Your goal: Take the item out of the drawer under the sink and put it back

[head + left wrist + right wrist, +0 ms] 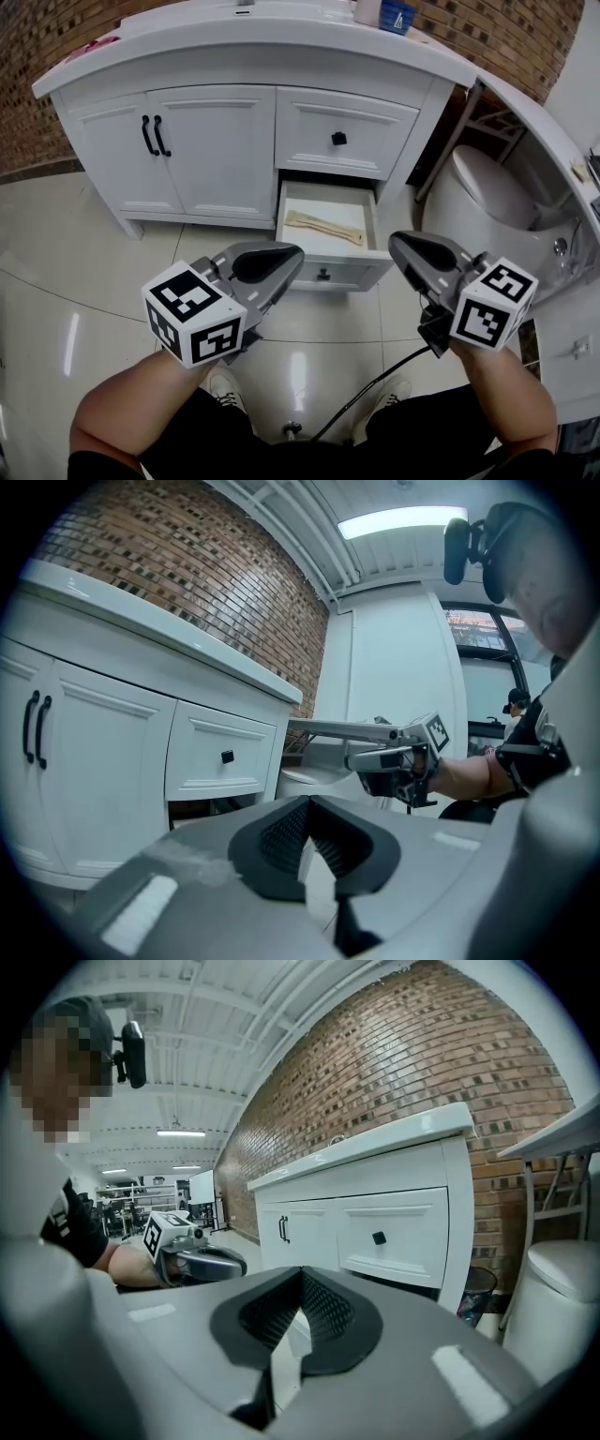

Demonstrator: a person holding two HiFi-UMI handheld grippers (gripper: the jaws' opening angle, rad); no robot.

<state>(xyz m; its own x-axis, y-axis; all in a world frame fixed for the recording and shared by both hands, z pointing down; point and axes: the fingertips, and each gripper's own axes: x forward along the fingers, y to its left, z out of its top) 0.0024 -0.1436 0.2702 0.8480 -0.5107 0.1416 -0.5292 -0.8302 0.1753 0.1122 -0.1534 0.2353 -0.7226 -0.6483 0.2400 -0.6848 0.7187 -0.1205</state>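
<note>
1. Your left gripper [278, 260] and right gripper [401, 246] hang above your knees. Both point toward the white vanity [234, 47]. Each has its jaws pressed together with nothing between them.
2. The item [325, 228] is a slim, pale tan strip. It lies flat on the bottom of the open drawer [330, 274], the lower one on the vanity's right side.
3. The item lies ahead of you, between the two grippers and lower than their tips. Its long axis runs across the drawer from left to right, dipping slightly toward you at the right end. Neither gripper is clearly nearer.
4. The drawer's front panel stands between your jaws and the item. The closed upper drawer [339, 131] overhangs the back of the opening.
5. A toilet [497, 202] stands just right of the vanity, near your right gripper. A black cable [375, 384] trails down between your legs.
6. A pickup would probably need the jaws opened first, then a reach over the front panel, closing across the strip's narrow width.
</note>
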